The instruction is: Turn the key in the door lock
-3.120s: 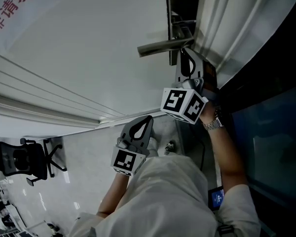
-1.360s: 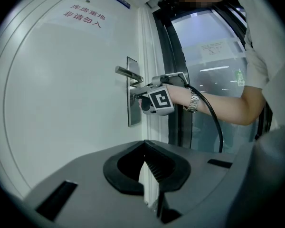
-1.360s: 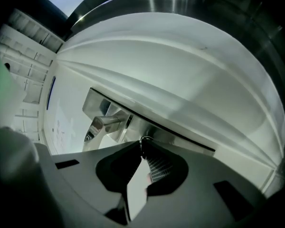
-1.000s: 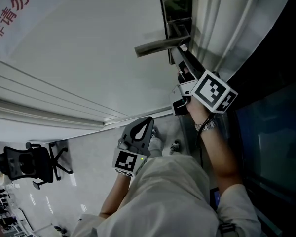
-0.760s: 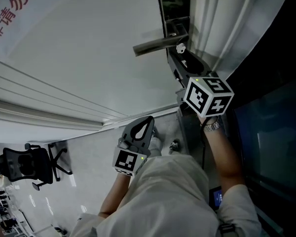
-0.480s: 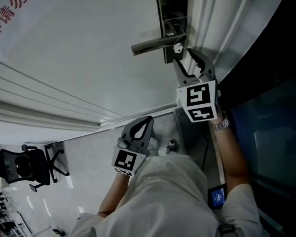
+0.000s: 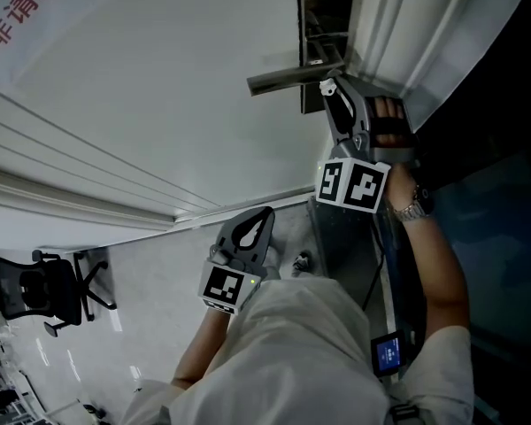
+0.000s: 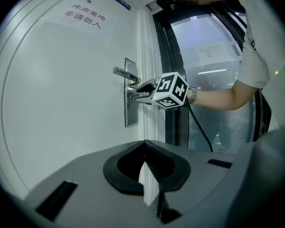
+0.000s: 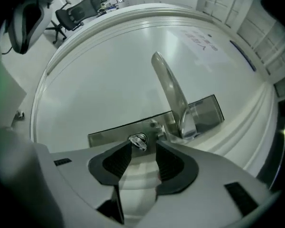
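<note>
I keep the right gripper (image 9: 143, 147) with its jaws just parted wide, pinching nothing, either side of the key (image 9: 137, 140) standing in the lock plate (image 9: 109, 133) at 8 o'clock from the handle (image 9: 171, 89), likely lining up a hold for turning, while the left gripper (image 8: 144, 148) waits closed and empty.

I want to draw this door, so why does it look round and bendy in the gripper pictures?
Left gripper view and right gripper view: wide-angle lenses bow the flat door and blacken the corners; right gripper view: the metal handle glints with glare; head view: dim, with the handle's soft shadow on the door.
</note>
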A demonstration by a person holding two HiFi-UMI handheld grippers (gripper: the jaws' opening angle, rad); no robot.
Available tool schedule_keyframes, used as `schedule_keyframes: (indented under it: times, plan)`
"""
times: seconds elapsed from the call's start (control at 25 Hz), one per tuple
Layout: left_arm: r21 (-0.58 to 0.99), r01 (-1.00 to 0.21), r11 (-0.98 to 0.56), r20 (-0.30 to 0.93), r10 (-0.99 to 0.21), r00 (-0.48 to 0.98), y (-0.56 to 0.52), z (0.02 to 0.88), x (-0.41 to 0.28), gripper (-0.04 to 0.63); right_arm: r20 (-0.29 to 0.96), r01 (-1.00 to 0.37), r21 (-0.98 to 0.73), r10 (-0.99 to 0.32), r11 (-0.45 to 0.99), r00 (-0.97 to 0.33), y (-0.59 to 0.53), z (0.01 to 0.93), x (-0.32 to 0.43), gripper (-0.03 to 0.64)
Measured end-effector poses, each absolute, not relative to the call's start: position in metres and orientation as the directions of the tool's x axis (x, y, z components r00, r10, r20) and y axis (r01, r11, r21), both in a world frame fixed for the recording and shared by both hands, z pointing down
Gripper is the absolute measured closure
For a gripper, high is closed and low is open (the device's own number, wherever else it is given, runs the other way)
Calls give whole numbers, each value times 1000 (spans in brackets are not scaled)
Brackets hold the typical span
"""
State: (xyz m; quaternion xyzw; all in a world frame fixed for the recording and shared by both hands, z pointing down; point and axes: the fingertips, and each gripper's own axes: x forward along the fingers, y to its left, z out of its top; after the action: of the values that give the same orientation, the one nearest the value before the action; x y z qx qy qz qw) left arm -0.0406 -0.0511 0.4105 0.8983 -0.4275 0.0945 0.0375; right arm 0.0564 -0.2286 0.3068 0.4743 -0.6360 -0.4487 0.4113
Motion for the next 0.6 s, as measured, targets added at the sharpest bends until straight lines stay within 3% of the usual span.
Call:
schedule_keyframes:
  times: [0.16, 0.32, 0.6]
  plan:
    - [-5, -785, -619, 209, -769, 605, -51, 413, -45, 591, 92, -77, 991, -972, 110, -217, -230, 309, 50, 460]
    - [-2, -787, -617, 213, -769, 603, -51, 415, -46, 591, 54, 3, 999, -976, 54, -209, -229, 315, 49, 543]
    - [-1, -781, -624, 210, -764, 610, -53, 415, -41, 591, 27, -231, 971, -983, 69, -180, -229, 313, 49, 549]
